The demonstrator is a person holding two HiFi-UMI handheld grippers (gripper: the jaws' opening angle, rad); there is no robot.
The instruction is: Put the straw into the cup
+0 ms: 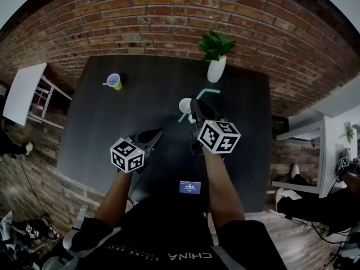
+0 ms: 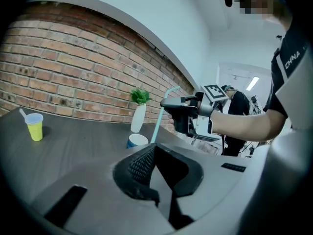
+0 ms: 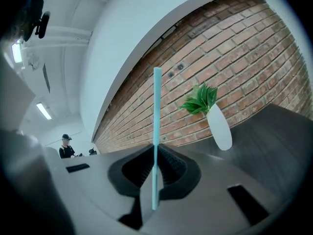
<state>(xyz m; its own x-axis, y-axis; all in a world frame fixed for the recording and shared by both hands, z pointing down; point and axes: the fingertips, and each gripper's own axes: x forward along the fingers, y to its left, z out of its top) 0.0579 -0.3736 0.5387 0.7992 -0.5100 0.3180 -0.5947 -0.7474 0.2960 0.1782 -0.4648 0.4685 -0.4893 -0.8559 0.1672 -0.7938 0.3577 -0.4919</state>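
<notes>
The right hand-held gripper (image 3: 155, 151) was clamped on the teal straw (image 3: 156, 106), which ran nearly upright between its pads, its long axis tilted a little and its bent top pointing away. The white cup (image 1: 185, 104) stood on the dark surface (image 1: 112, 134) just below and beside that hand-held gripper. In the left gripper view the straw's lower end seemed to sit just beside the cup's rim, not inside it, though the left jaws partly covered that spot. So the coming move likely called for a small shift towards the cup's mouth, then a lowering along the straw's own axis. The left hand-held gripper (image 2: 155, 148) was closed on nothing, nearer the person and clear of the cup. A white vase with a plant (image 1: 216, 66) and a yellow-green cup (image 1: 115, 81) stood well apart and blocked nothing.
</notes>
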